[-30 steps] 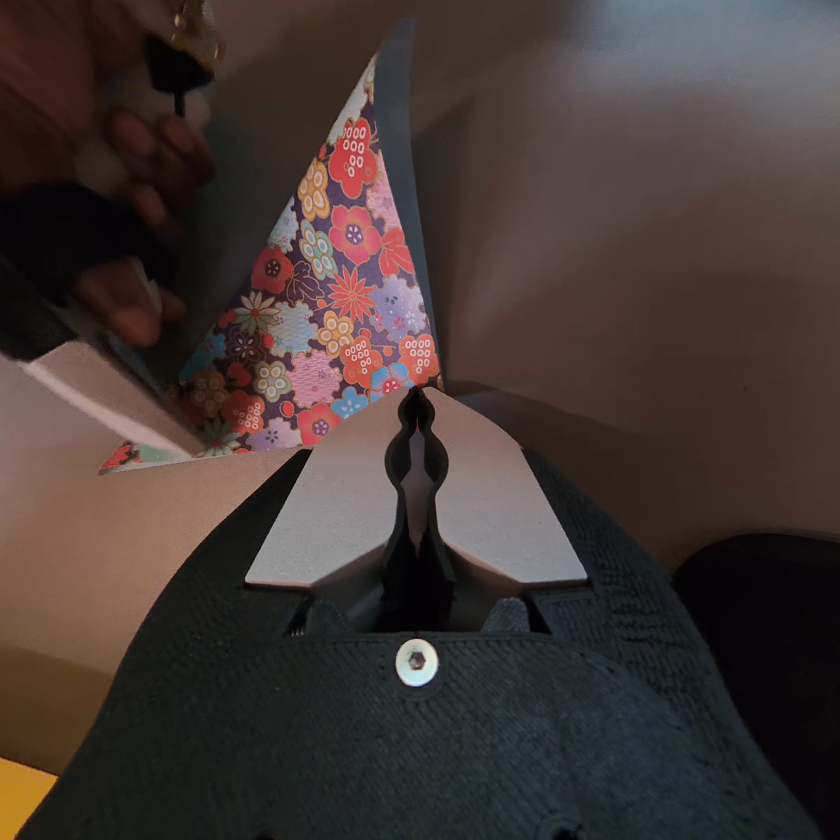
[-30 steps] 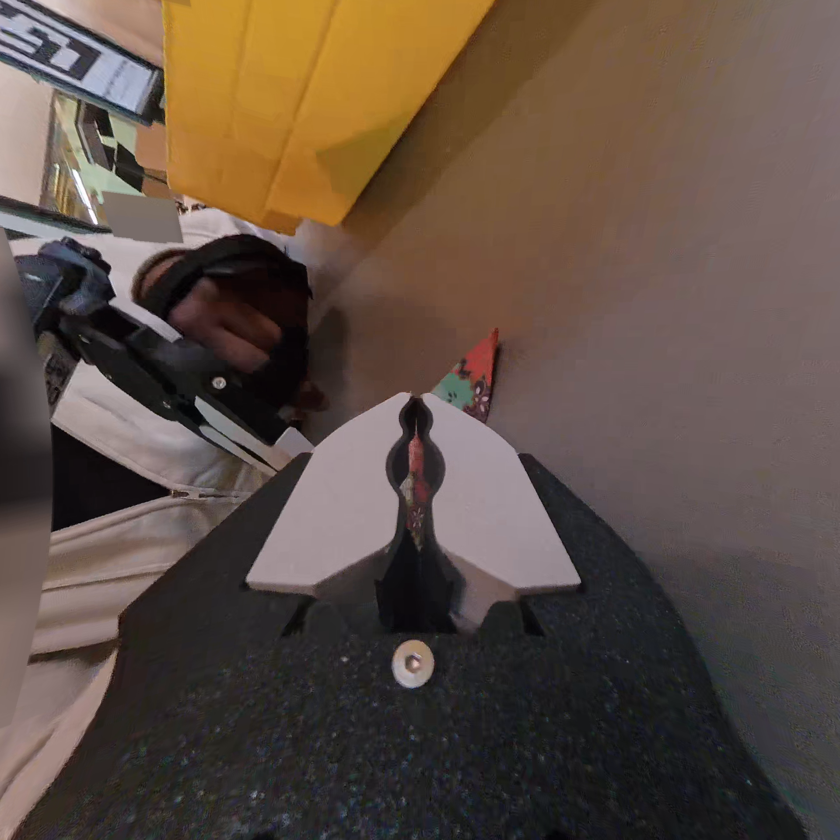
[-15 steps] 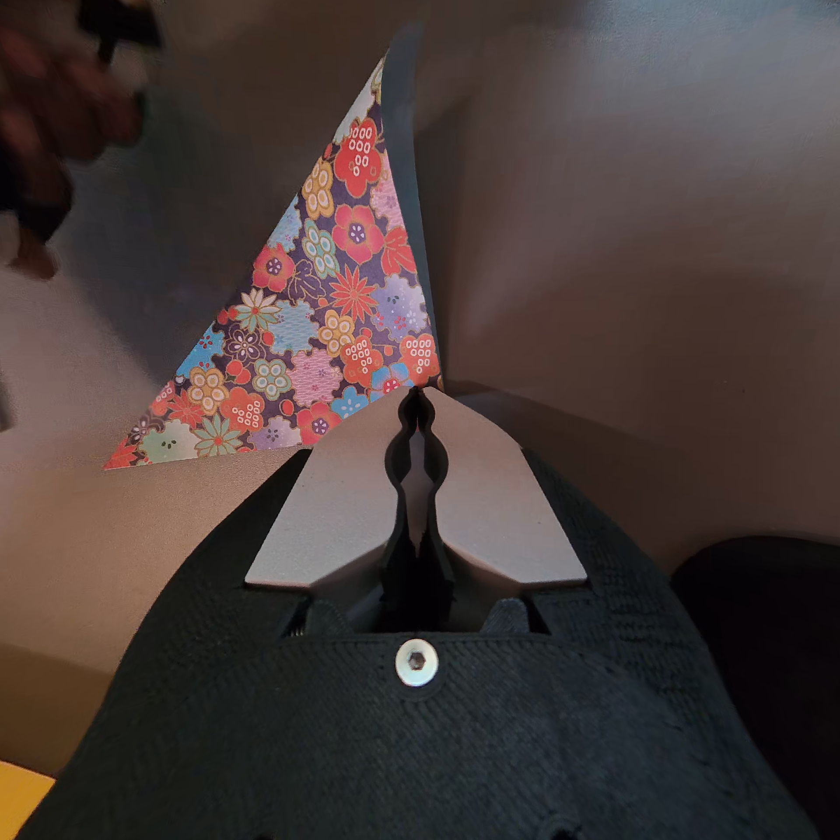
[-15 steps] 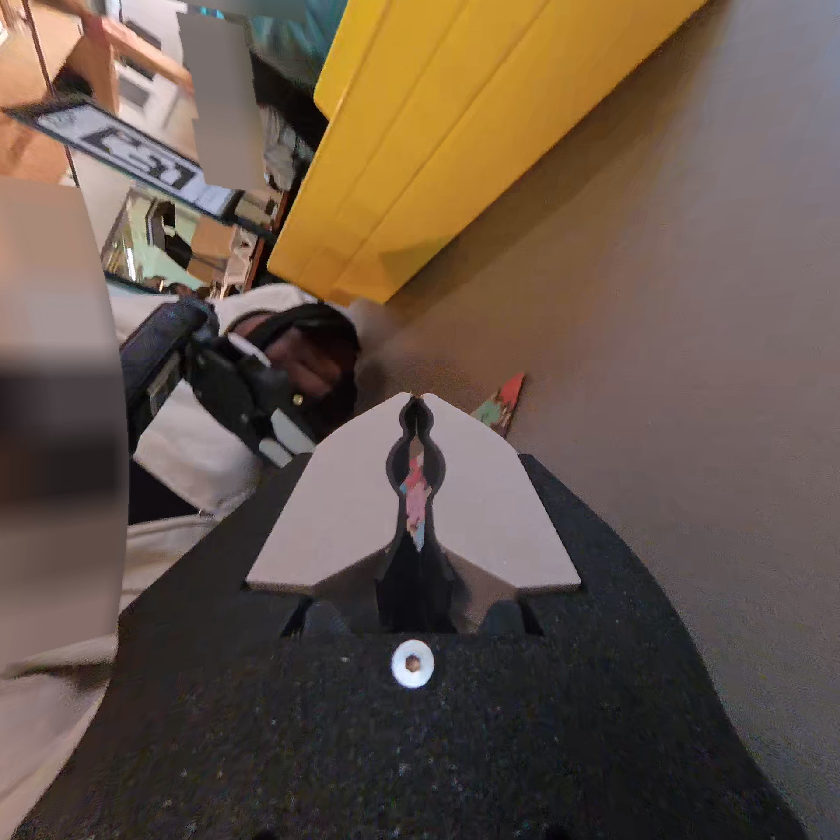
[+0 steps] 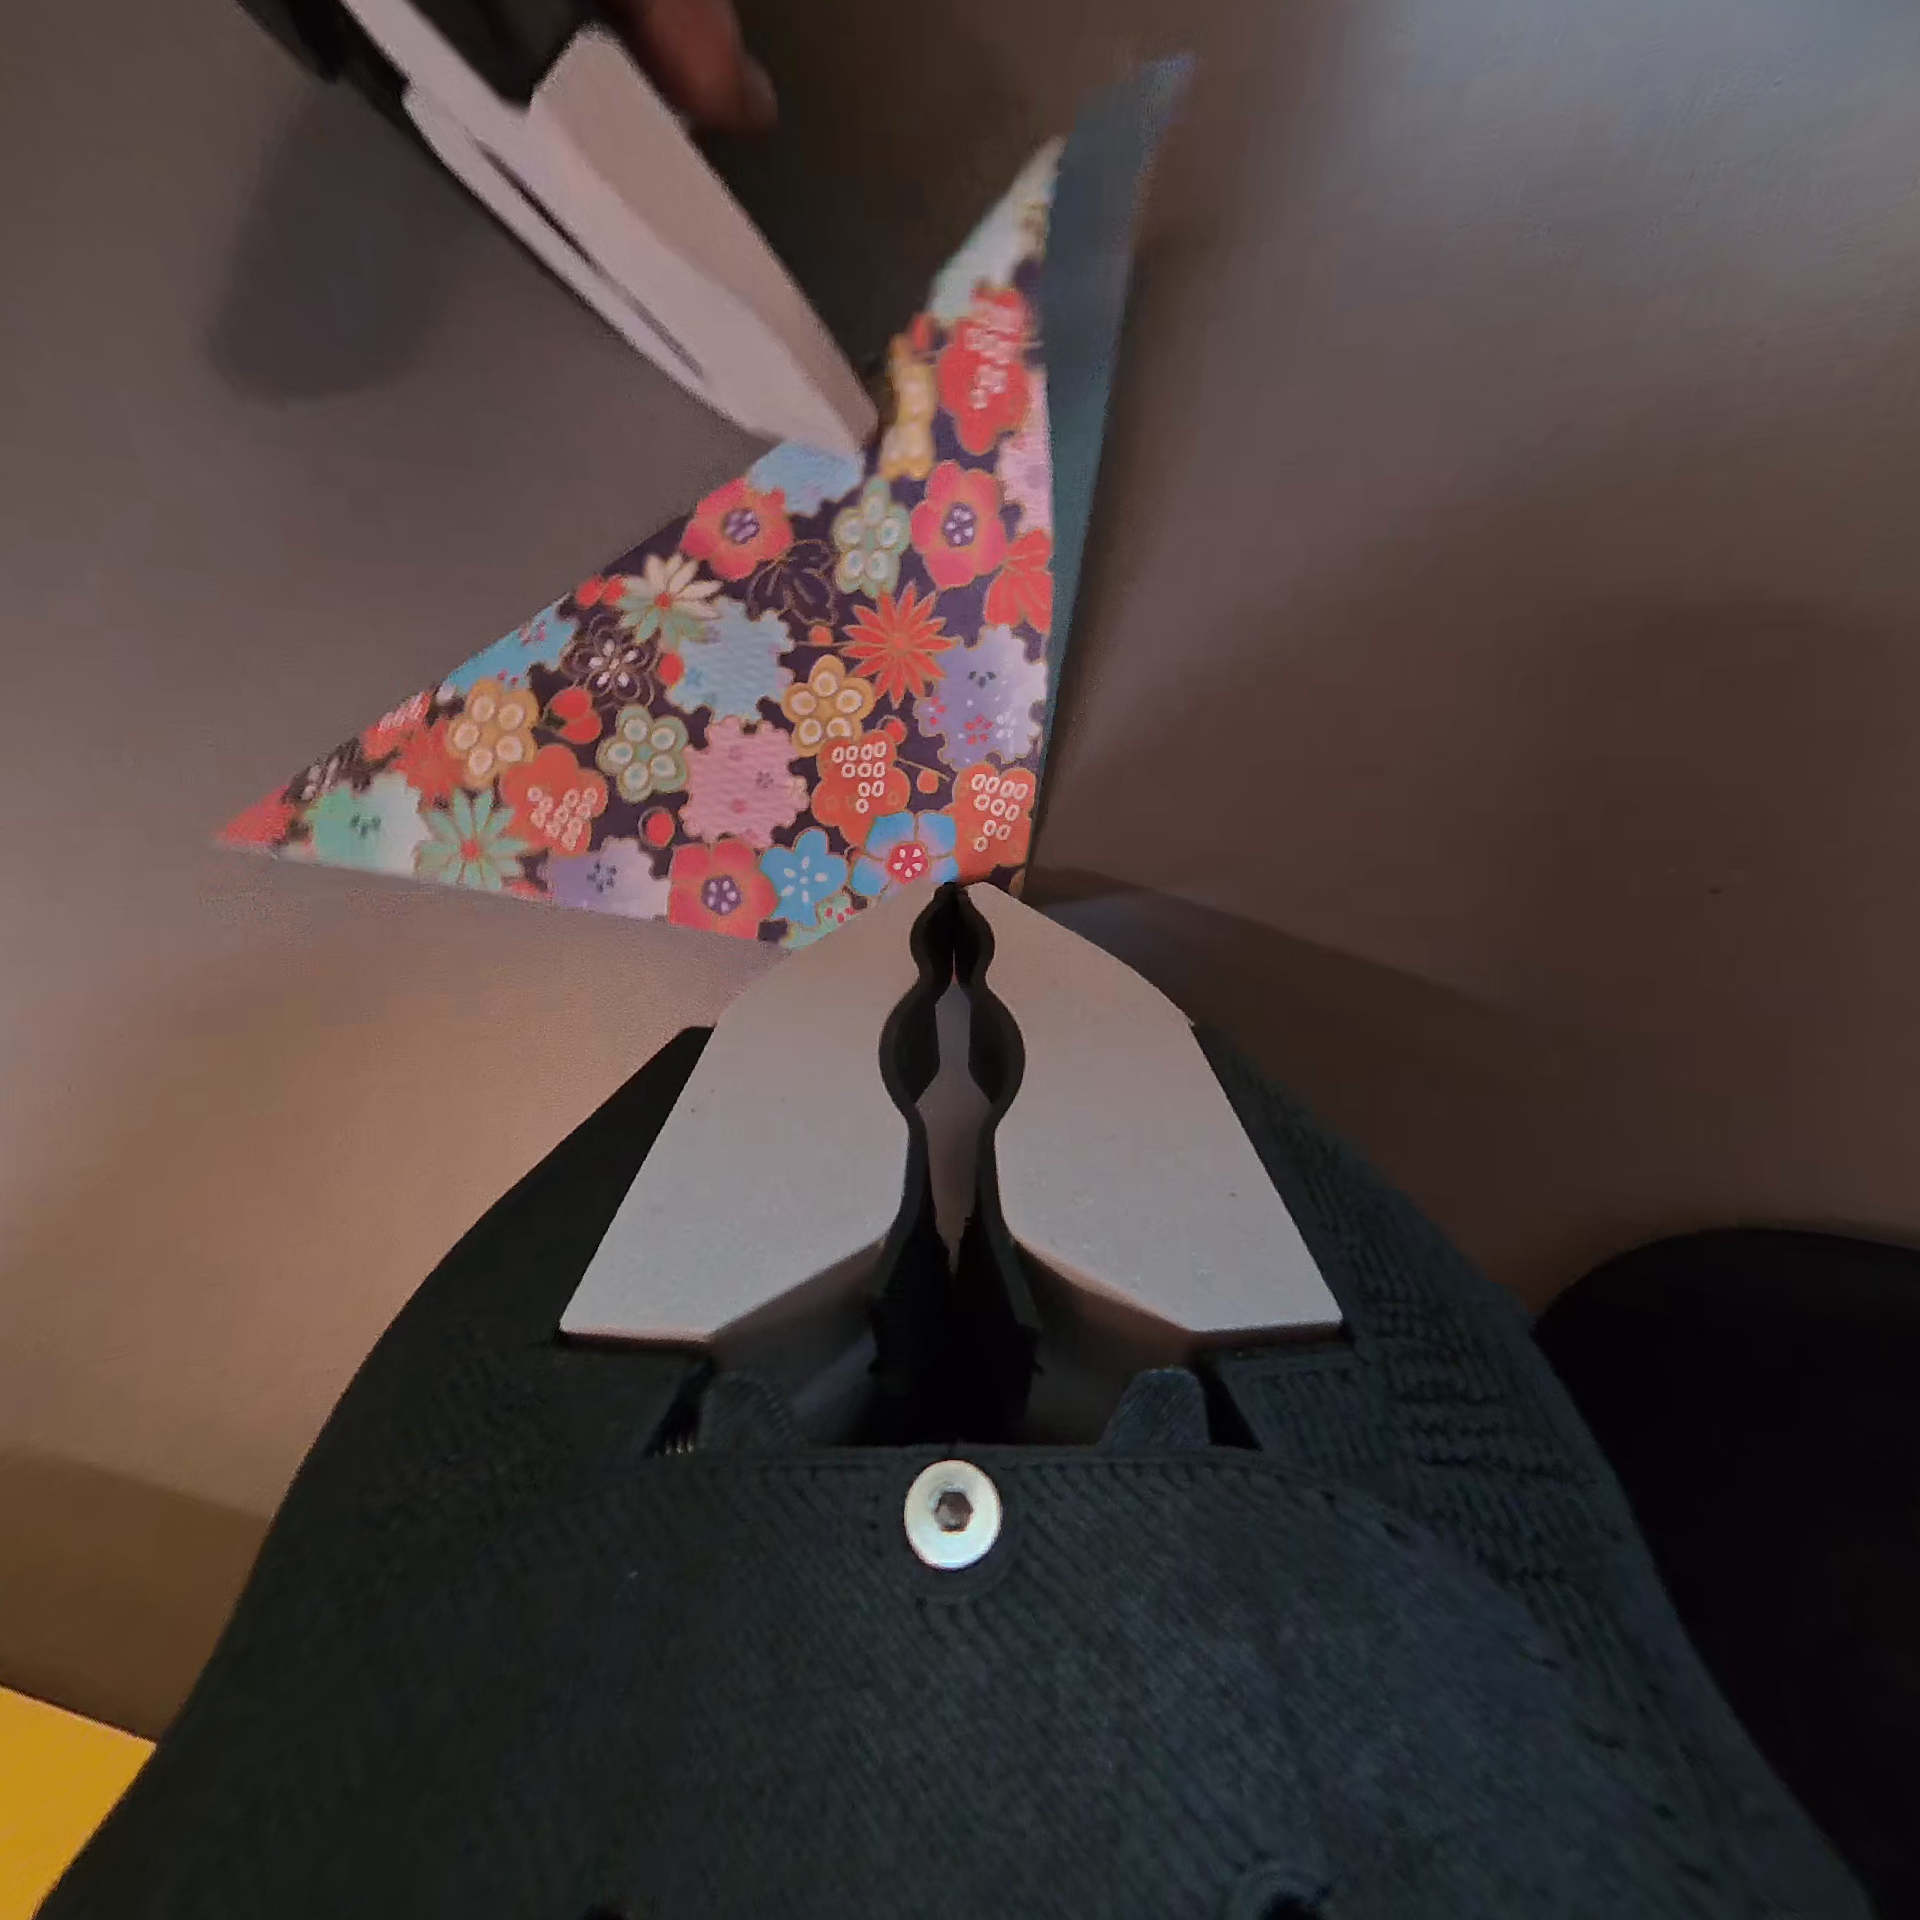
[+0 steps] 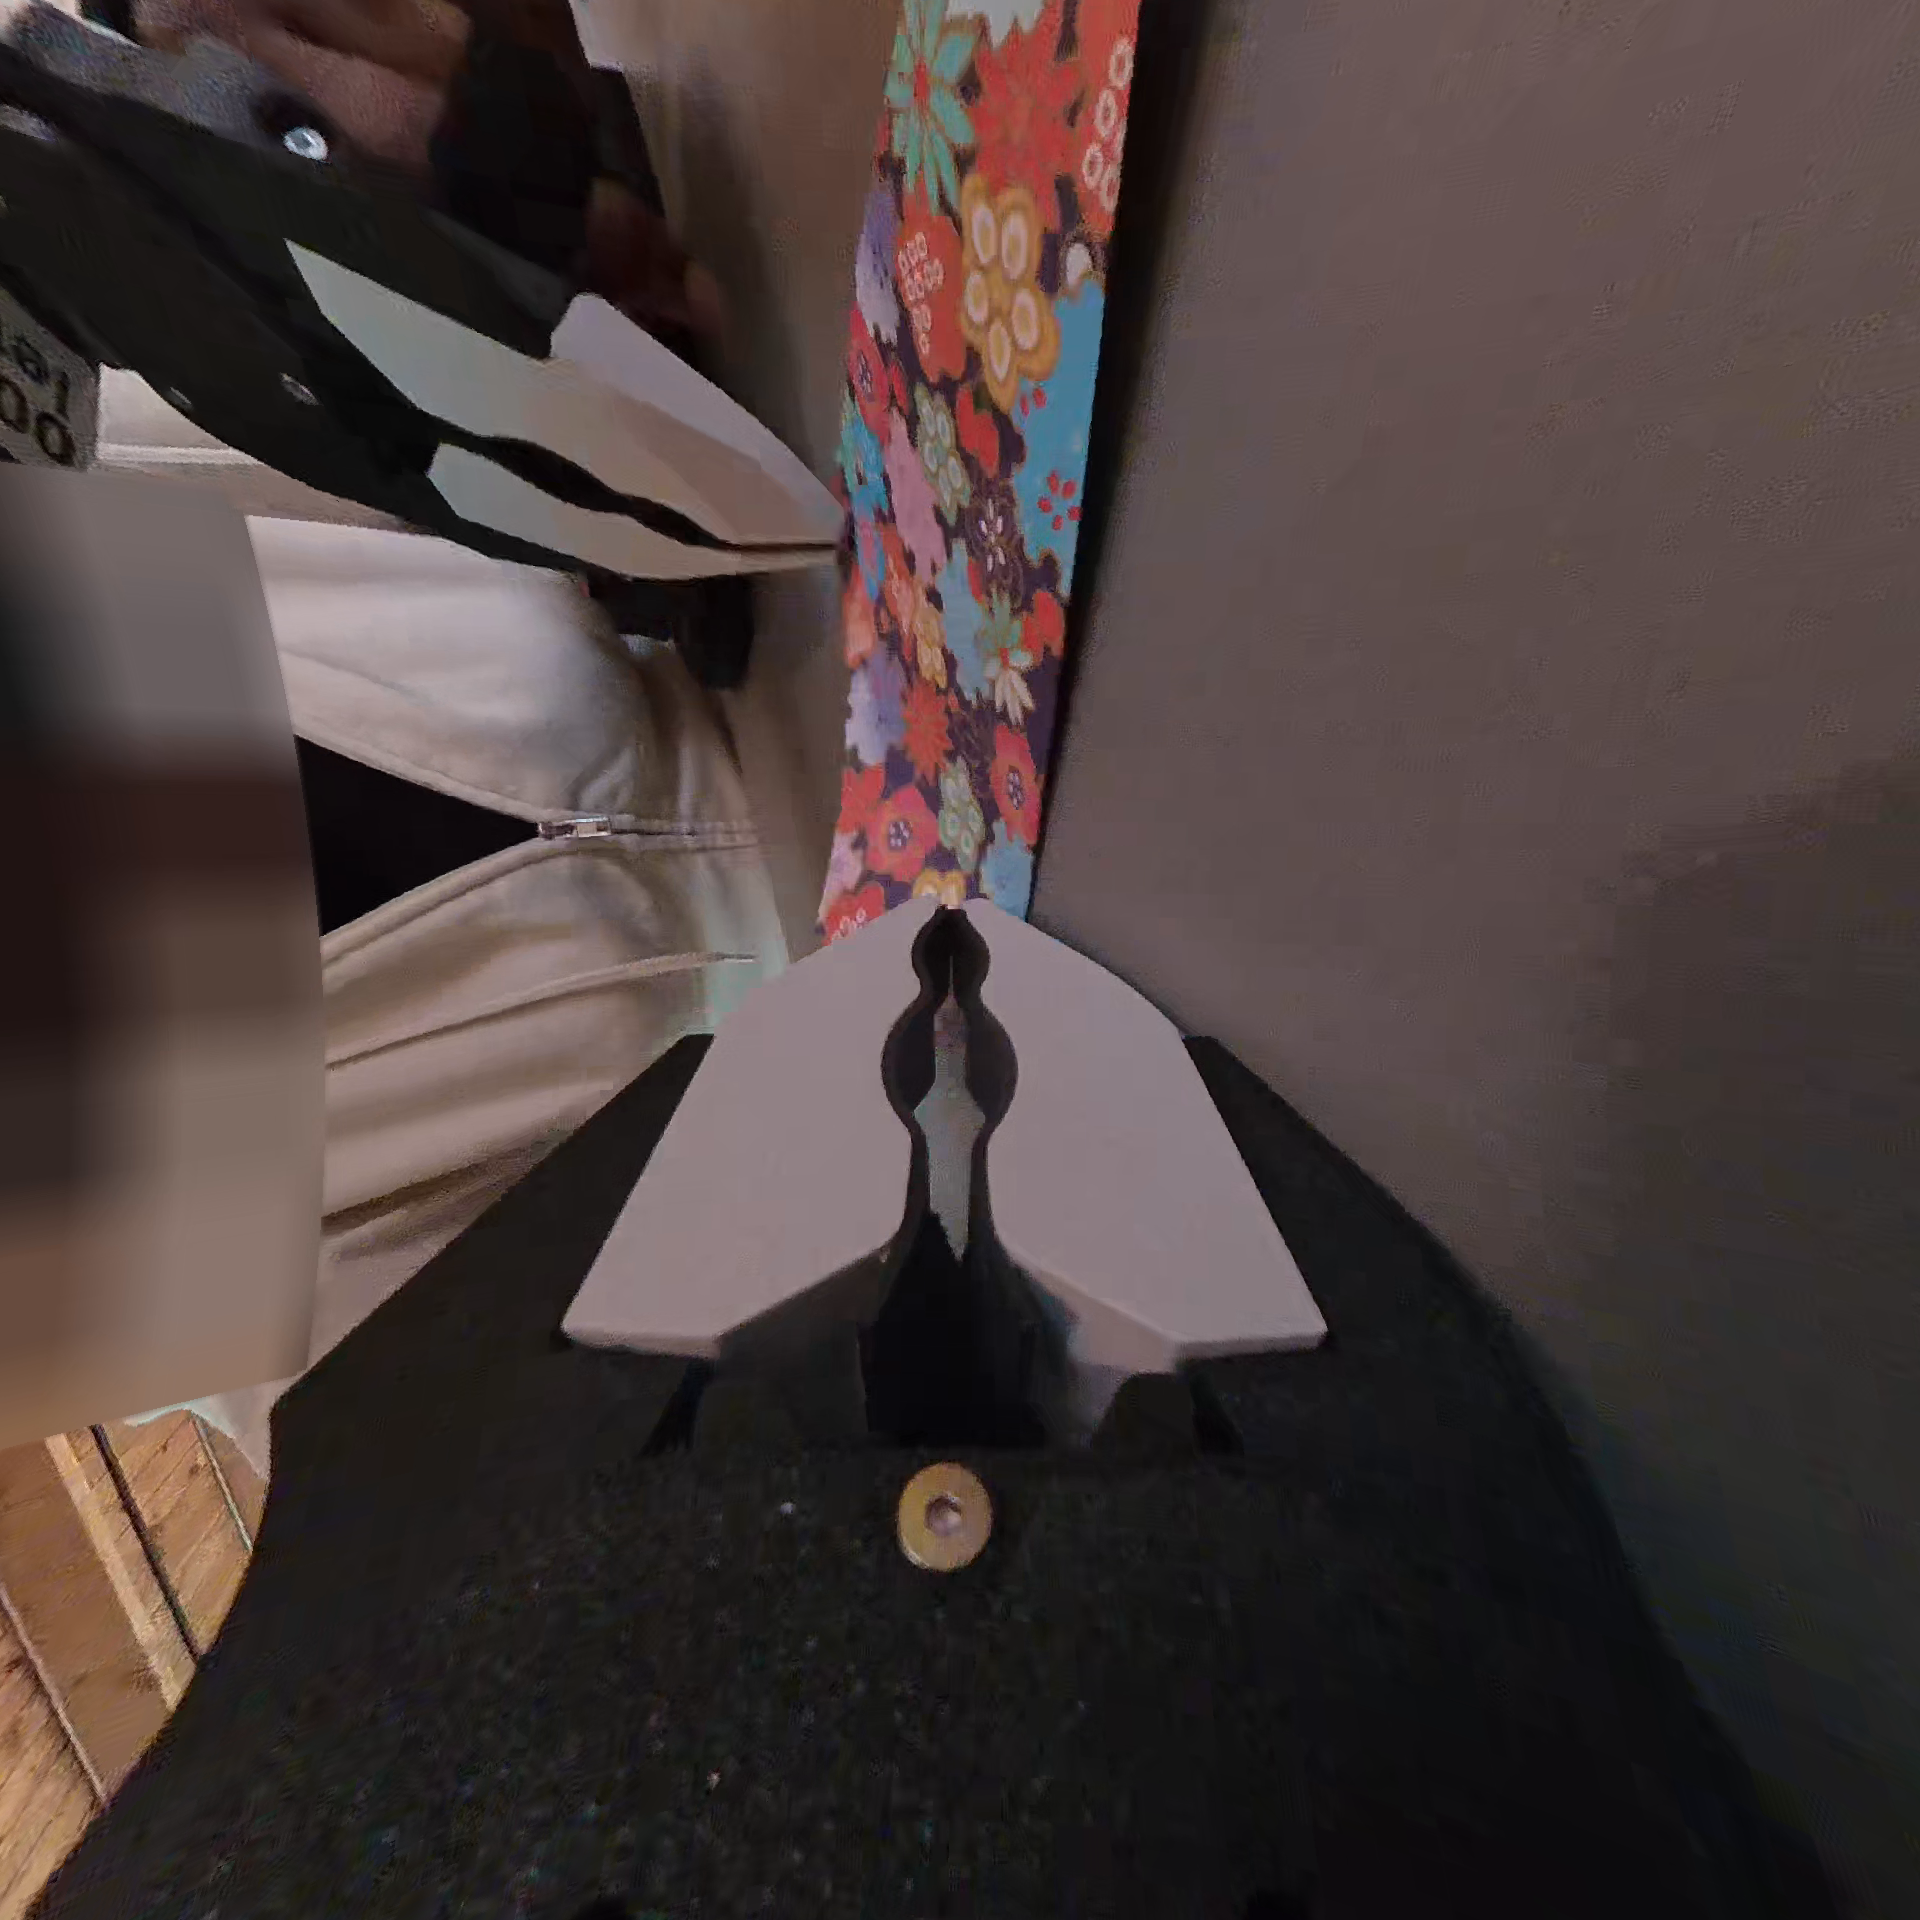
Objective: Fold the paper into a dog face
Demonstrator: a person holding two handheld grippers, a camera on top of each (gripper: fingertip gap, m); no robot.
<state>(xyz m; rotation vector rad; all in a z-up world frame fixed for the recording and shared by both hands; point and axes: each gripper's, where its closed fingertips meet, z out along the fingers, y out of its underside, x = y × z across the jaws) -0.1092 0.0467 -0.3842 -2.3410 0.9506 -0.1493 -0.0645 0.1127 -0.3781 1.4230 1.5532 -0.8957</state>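
Note:
The paper [image 5: 810, 665] is folded into a triangle with a bright flower print and lies on the brown table [image 5: 1455, 520], its right edge casting a dark shadow. My left gripper [image 5: 951, 899] is shut on the triangle's near right corner. My right gripper [image 5: 862, 436] reaches in from the upper left, shut, its tips touching the triangle's slanted edge. In the right wrist view the paper [image 6: 966, 520] shows as a narrow strip running up from my right gripper [image 6: 948, 914]. The left gripper [image 6: 831, 540] meets the paper's left side there.
A yellow object [image 5: 52, 1808] shows at the lower left corner and a dark rounded object [image 5: 1766, 1455] at the right. The person's pale garment [image 6: 499, 935] and a wooden floor [image 6: 83, 1558] lie left of the table [image 6: 1455, 623]. Left tips to right tips: about 9 cm. The yellow object [image 5: 52, 1808] sits 25 cm or so from the ends of my left fingers.
My right gripper let go of the paper's far left corner, drew away, then came back to the slanted edge. My left gripper and the paper stayed put.

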